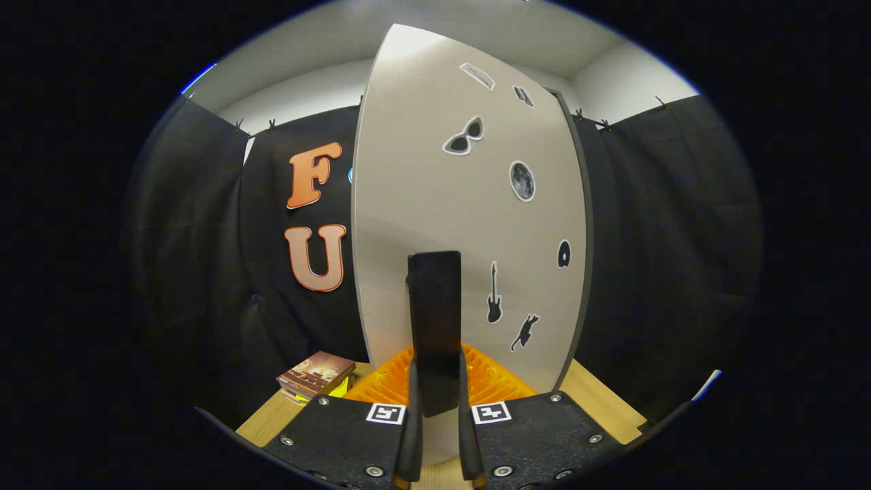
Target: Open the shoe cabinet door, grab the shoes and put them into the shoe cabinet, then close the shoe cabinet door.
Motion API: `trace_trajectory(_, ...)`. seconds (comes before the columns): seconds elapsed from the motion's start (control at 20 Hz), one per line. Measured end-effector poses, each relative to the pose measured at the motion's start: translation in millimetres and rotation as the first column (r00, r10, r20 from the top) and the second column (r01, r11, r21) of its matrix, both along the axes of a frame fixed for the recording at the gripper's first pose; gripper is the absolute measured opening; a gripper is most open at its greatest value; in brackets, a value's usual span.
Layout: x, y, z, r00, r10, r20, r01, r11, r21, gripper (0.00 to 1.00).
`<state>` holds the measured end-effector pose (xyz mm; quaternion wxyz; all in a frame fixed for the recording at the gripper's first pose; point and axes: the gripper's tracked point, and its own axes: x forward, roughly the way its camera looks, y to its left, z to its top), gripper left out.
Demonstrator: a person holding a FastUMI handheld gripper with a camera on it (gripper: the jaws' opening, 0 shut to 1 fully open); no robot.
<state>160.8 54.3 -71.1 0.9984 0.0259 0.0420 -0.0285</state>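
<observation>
Gripper (435, 408): we see the two fingers rising side by side, close together, pointing level at the door.
Jaws: clenched on the handle, one finger pressing each side of it.
Handle (434, 327): a dark upright bar, caught between the fingers and reaching well above their tips.
Door (435, 197): pale panel just beyond the jaws, upright, seen at an angle; small stickers lie right of the handle, among them sunglasses (463, 137), a moon (522, 181), a guitar (494, 294) and a cat (524, 331).
Orange piece (493, 382): ribbed, low, either side of the fingers, at the door's foot.
Books (316, 375): a short stack left of the jaws, on the wooden table (599, 401).
Shoes: we cannot tell where.
</observation>
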Motion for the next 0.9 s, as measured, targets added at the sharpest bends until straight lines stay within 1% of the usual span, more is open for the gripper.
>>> trace_trajectory(0.4,-49,-50,-3,0.996,-0.093,-0.003,0.093,0.996,-0.015,0.21)
trace_trajectory(0.45,-54,-56,-3,0.995,-0.097,-0.003,0.097,0.995,-0.012,0.19)
trace_trajectory(0.6,-69,-78,-4,0.994,-0.105,-0.008,0.105,0.994,-0.001,0.19)
trace_trajectory(0.9,-92,-126,-4,0.994,-0.112,-0.009,0.112,0.994,-0.015,0.16)
